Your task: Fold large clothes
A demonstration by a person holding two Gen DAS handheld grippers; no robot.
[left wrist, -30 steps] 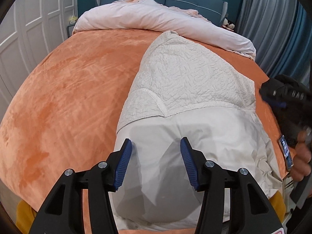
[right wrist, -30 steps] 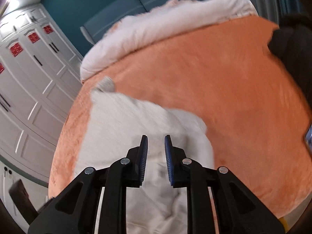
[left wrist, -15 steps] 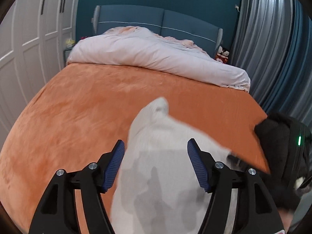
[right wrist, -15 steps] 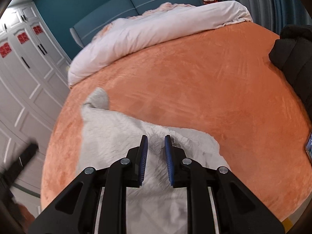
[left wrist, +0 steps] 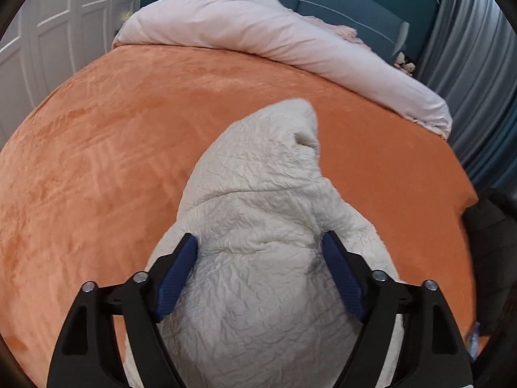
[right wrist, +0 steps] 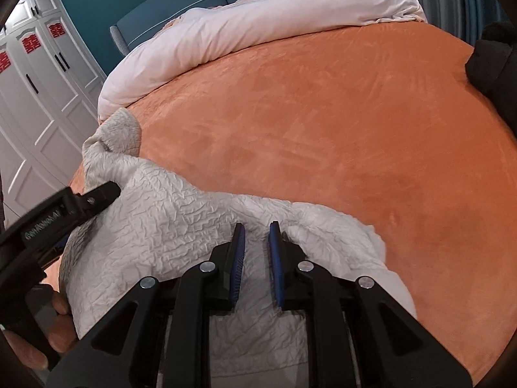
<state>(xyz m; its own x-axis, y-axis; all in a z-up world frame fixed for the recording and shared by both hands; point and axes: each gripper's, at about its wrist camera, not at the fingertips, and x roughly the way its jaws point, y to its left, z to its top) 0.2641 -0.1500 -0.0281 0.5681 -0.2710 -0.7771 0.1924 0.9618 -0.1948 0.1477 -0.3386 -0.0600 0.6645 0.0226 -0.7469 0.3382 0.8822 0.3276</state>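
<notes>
A cream, crinkle-textured garment point(left wrist: 258, 194) lies bunched on the orange bed cover point(left wrist: 97, 161), its narrow end pointing toward the pillows. My left gripper point(left wrist: 258, 237) straddles the bundle; its jaws are opening wide and the cloth sits between the blue pads. In the right wrist view the same garment point(right wrist: 168, 220) spreads across the near left. My right gripper point(right wrist: 257, 226) has its tips down on a fold of it. Its jaws are closing, a narrow gap still showing cloth between the pads. One finger of the left gripper point(right wrist: 97, 199) rests on the garment's left side, with a hand point(right wrist: 58, 323) behind it.
A rolled pink duvet point(right wrist: 258, 26) lies across the head of the bed in front of a blue headboard. Dark clothing point(right wrist: 494, 55) sits at the right edge of the bed. White wardrobes point(right wrist: 32, 97) stand on the left, grey-blue curtains point(left wrist: 478, 64) on the right.
The left jaws have spread wider and the view has swung over the crinkled bundle. The right gripper has dropped onto the garment, and the left gripper has come into its view.
</notes>
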